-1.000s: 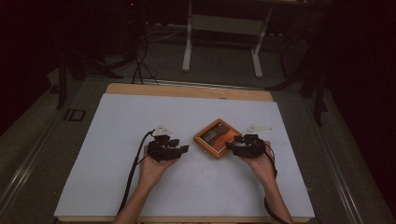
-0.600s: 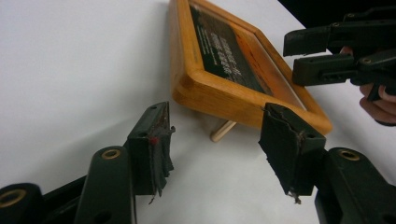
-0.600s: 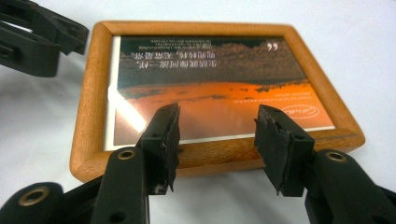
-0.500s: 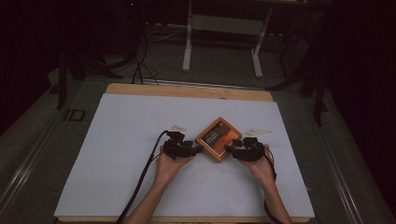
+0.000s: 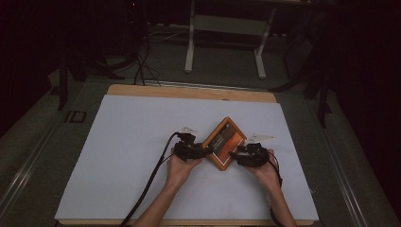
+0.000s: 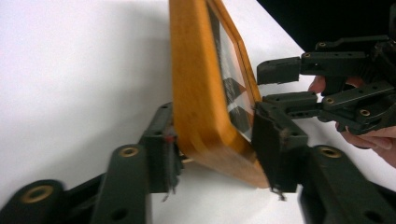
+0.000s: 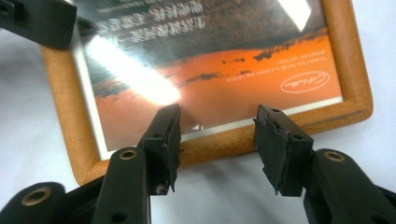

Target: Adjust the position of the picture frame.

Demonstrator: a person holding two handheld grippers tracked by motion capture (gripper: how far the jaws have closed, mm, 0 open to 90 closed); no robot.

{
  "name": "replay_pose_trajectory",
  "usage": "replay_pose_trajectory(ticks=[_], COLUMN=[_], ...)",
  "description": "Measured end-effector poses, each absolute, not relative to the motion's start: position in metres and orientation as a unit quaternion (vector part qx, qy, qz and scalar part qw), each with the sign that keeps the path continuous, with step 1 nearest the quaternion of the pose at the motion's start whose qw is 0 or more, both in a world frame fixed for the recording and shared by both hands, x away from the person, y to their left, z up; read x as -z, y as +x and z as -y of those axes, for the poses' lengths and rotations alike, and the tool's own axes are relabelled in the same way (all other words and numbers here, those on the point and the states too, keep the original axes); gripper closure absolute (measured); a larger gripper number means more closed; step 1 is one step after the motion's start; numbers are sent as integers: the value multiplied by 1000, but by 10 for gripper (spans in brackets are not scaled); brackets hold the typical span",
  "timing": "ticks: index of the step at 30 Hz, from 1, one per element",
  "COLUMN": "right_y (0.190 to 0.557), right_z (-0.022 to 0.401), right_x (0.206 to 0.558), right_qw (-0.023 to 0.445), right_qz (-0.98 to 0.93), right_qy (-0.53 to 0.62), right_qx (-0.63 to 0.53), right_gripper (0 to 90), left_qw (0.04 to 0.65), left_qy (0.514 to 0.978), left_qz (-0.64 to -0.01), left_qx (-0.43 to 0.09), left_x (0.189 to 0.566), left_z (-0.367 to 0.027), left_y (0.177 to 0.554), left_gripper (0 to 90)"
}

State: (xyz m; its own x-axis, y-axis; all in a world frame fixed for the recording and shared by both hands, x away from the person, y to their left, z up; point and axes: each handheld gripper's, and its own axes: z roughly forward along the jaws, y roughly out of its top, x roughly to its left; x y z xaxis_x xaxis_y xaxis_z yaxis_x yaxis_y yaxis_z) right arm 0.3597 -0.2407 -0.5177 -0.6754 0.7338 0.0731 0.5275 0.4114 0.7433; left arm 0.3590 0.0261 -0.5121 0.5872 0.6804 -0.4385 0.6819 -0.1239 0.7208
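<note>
On a white-covered table (image 5: 118,156), a person's two hands, coming in from the near edge, each work a black two-jaw gripper against a wooden picture frame (image 5: 223,143) lying just beyond them, near the middle of the sheet and turned cornerwise. The left gripper (image 5: 201,150) has the frame's near left corner between its jaws, which have just been closing; in the left gripper view the frame (image 6: 205,93) stands on edge between the two pads, one against its wooden back and one against its glass front, so the jaws are clamped on it at a middling width. The right gripper (image 5: 236,154) meets the frame's lower right edge with its jaws spread apart; in the right gripper view both pads hover over the wooden rail (image 7: 299,122) and the orange print behind glass, gripping nothing. Beyond the table, a pale metal stand (image 5: 226,28) rises from the dark floor.
</note>
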Motion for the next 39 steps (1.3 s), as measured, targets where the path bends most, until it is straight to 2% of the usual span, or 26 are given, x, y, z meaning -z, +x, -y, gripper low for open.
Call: replay_pose_trajectory(ticks=[3,8,18,29,39], right_y=[360,359,344,341,340], right_z=[242,244,260,275,275], right_x=[519,517,500,497,495], right_qw=[132,134,145,154,157], right_qz=[-829,-831,-836,-832,-833], right_qy=[382,378,355,359,354], right_qx=[-386,-385,-391,-394,-396], right_gripper=[506,505,495,495,491], left_qw=[483,499,509,517,512], left_qy=[744,738,762,767,782], left_qz=[-462,-454,-401,-380,-352], left_qx=[3,15,-15,-31,-47], left_x=[511,506,483,472,456], left_z=[-26,-26,-6,0,-14], left_y=[359,359,351,357,361], left_gripper=[545,611,686,701,703])
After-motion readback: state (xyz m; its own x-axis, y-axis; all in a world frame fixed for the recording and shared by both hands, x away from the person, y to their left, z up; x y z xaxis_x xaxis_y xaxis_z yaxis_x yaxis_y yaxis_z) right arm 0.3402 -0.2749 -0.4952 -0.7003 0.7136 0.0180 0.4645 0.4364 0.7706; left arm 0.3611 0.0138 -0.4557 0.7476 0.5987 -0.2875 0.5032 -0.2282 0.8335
